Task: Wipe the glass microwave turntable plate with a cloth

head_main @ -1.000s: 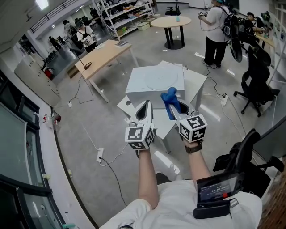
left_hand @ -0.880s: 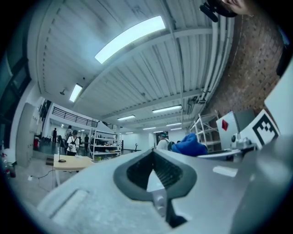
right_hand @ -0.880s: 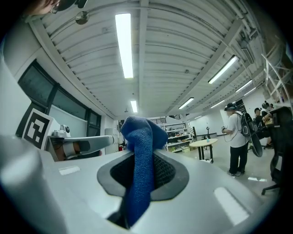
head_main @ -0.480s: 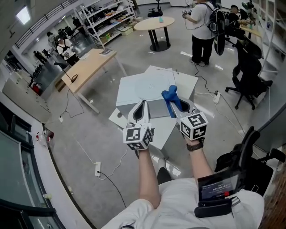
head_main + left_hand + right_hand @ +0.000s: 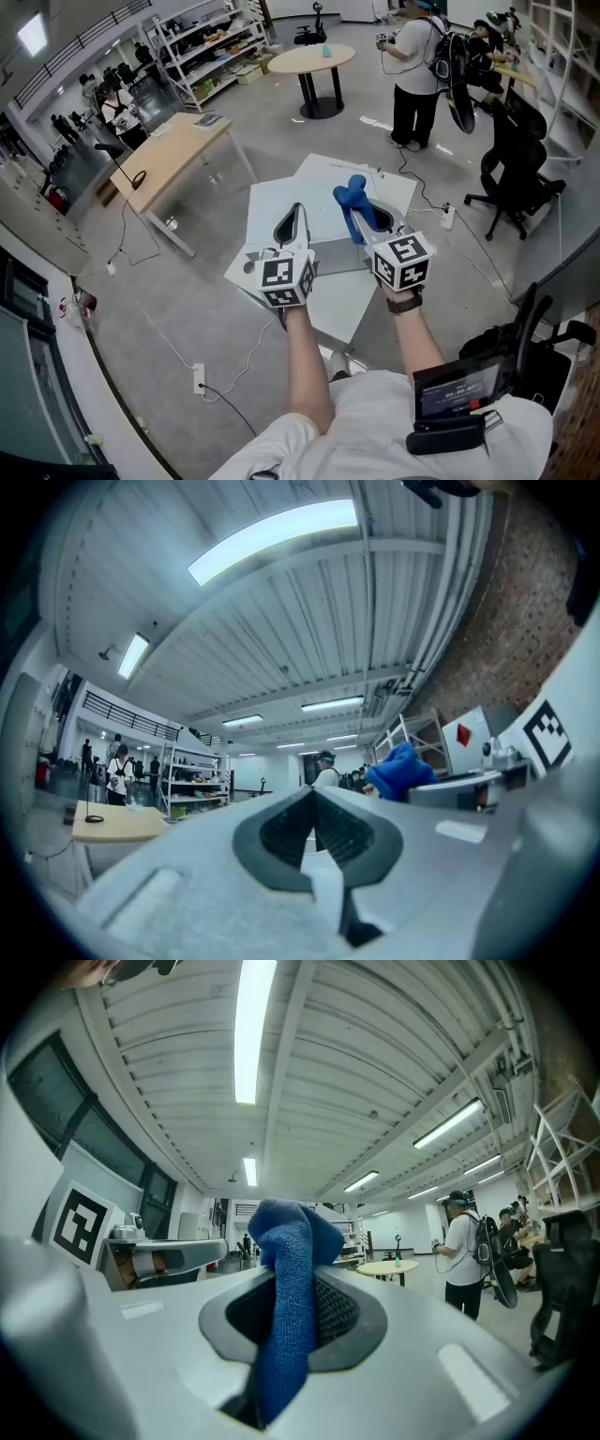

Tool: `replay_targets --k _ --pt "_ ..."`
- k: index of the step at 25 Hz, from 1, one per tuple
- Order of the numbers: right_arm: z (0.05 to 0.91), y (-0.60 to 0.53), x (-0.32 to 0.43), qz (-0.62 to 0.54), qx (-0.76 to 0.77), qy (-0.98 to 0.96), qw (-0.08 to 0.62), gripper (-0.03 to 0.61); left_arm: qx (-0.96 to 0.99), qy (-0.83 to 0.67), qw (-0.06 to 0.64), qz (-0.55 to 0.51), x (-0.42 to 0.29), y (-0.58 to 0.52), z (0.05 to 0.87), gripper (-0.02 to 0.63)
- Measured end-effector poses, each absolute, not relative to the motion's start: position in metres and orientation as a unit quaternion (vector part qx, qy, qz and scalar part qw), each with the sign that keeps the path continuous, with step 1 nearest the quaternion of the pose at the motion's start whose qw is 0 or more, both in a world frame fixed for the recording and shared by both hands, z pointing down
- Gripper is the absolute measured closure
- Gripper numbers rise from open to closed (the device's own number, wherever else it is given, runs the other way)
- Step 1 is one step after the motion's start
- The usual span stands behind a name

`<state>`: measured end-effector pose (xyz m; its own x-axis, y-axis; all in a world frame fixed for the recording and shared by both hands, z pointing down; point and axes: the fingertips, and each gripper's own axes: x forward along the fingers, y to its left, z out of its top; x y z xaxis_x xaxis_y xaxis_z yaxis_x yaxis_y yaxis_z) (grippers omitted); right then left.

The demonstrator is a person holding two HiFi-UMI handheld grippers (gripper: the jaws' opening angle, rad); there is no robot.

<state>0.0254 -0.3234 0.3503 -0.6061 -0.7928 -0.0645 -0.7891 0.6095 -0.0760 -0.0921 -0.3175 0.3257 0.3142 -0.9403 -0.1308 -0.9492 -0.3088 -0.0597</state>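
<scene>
Cloth (image 5: 354, 199): blue, knitted-looking, clamped in the right tongs (image 5: 367, 221). The right gripper view shows the cloth (image 5: 286, 1307) running down the middle of the jaws and bunched over their tips, jaws closed on it. Left tongs (image 5: 296, 216) are pressed together with nothing between them; the left gripper view shows their tips meeting (image 5: 314, 795) with only the room behind.

Both tongs are held up in front of the person, side by side, near each other but not touching. They are over a white box (image 5: 272, 211) that sits on a white table (image 5: 328, 309). Both gripper cameras see ceiling and the far room, so neither pair of tongs points down at the work.

Glass turntable plate: can't make it out in any view. It might lie flat on the white box top under the tongs, but clear glass on white doesn't show here. Can't tell.

Step, as I judge it: bringing the cloth to the plate, wiping not begun.

To do it well:
- Tip the right tongs down so the loose bunch of cloth, not the jaw tips, meets the glass.
- Keep the clamp firm so the cloth doesn't slip out.
- Use the left tongs to steady the plate rim, since glass may slide or spin.
- Wipe in overlapping passes, with light pressure.
</scene>
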Motion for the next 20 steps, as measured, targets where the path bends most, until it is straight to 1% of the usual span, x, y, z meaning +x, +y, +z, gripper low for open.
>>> replay_targets --k 4,10,15,20 --pt "0.346 -0.350 0.006 -0.011 -0.453 0.890 0.055 0.512 -0.810 0.580 0.072 0.037 -0.117 -0.348 0.323 0.612" --pt "0.349 -0.379 -0.025 0.000 -0.468 0.882 0.048 0.512 -0.813 0.576 0.083 0.017 -0.147 -0.385 0.334 0.612" --pt "0.362 -0.390 -0.036 0.000 -0.479 0.877 0.038 0.514 -0.815 0.570 0.091 0.045 -0.157 -0.393 0.339 0.612" --pt "0.372 -0.411 -0.032 -0.009 -0.489 0.872 0.034 0.515 -0.821 0.563 0.083 0.034 -0.157 -0.413 0.353 0.612"
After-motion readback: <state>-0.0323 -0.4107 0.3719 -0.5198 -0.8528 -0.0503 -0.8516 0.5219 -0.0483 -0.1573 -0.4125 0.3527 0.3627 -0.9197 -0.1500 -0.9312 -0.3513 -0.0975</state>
